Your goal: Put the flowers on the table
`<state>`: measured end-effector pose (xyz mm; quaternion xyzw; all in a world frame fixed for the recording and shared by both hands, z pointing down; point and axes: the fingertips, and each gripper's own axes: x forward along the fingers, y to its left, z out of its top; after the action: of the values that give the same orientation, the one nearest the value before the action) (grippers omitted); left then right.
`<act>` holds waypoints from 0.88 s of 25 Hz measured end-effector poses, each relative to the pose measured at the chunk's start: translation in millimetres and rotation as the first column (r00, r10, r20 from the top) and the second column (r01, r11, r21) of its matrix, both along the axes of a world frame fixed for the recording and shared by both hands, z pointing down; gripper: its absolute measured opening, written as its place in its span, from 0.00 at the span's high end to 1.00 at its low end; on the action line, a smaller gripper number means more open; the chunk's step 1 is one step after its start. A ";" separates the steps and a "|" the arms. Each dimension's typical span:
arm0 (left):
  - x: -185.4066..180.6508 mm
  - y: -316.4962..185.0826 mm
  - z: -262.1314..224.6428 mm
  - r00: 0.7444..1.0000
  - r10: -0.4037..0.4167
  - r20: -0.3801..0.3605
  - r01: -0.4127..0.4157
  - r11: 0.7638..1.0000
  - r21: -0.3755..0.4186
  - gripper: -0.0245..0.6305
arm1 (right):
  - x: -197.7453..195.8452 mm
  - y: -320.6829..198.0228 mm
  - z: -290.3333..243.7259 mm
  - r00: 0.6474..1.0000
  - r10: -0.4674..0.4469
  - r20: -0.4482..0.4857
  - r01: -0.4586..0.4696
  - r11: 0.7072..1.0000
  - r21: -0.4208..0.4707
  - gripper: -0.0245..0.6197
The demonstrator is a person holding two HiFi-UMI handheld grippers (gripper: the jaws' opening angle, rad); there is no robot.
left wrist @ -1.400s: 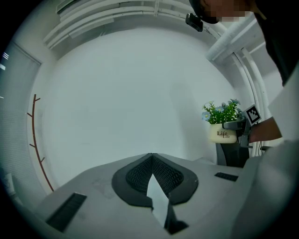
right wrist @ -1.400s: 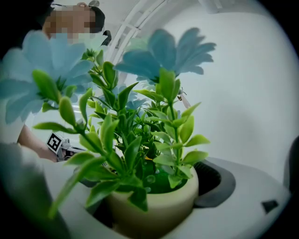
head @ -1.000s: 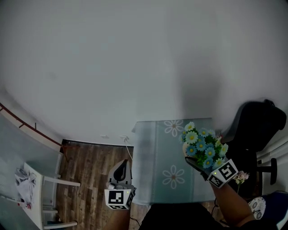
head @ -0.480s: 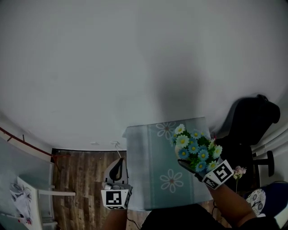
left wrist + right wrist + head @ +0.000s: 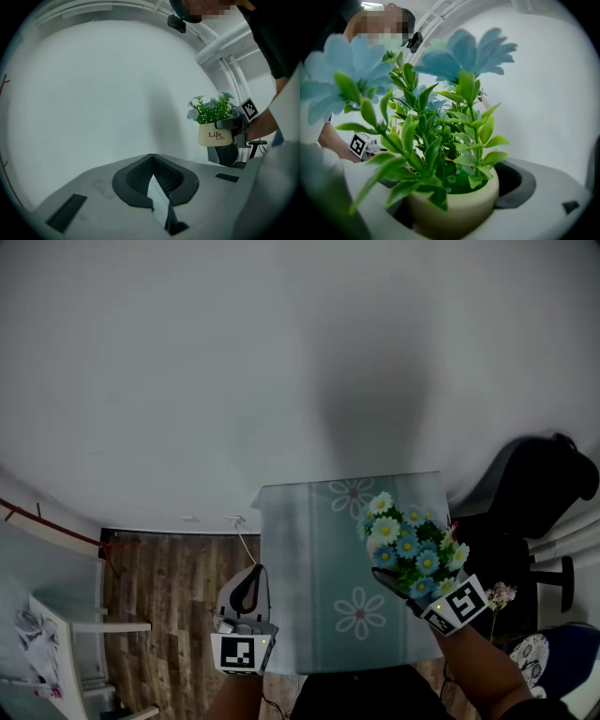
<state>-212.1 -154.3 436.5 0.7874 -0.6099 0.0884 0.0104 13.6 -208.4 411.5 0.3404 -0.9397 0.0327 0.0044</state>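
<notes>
A cream pot of blue and white flowers (image 5: 411, 547) hangs above the right part of the pale green table (image 5: 319, 549). My right gripper (image 5: 408, 593) is shut on the pot. In the right gripper view the cream pot (image 5: 454, 206) sits wedged between the jaws, and its leaves fill the picture. The left gripper view shows the same pot (image 5: 214, 134) held off to the right, against the white wall. My left gripper (image 5: 246, 594) is shut on nothing, over the wooden floor left of the table; in its own view the pads (image 5: 157, 199) meet.
A white wall (image 5: 281, 371) rises behind the table. A black office chair (image 5: 530, 493) stands right of the table, with a small pink flower sprig (image 5: 500, 596) near it. A white chair with cloth on it (image 5: 47, 643) stands at the far left.
The right gripper and the flower pot have shifted slightly left over the table. The left gripper has stayed shut beside the table's left edge.
</notes>
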 end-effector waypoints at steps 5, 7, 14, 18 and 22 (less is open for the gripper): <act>-6.1 -2.5 19.3 0.999 -0.023 -0.025 0.023 0.999 -0.025 0.96 | -1.3 -8.2 20.8 1.000 0.002 -0.001 -0.002 1.000 -0.024 0.11; -5.1 -3.7 27.9 1.000 -0.015 -0.024 0.014 0.999 -0.032 0.96 | -0.8 -10.9 29.4 1.000 0.007 -0.007 -0.007 0.999 -0.031 0.11; 1.1 -8.5 58.5 1.000 0.000 -0.030 -0.002 0.998 -0.066 0.96 | -1.8 -14.3 70.7 0.999 0.005 -0.048 -0.009 0.997 -0.078 0.11; 4.0 -13.7 71.7 0.999 0.011 -0.030 -0.013 0.997 -0.070 0.96 | -3.6 -14.8 92.2 0.998 0.004 -0.062 -0.011 0.995 -0.101 0.11; 4.0 -16.9 87.2 0.999 0.019 -0.026 -0.022 0.995 -0.101 0.96 | -3.8 -17.5 105.6 0.997 0.017 -0.072 -0.024 0.994 -0.109 0.11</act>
<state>-208.1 -171.2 523.6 0.7933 -0.5963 0.1091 0.0570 9.7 -225.9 517.1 0.3502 -0.9322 0.0722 0.0560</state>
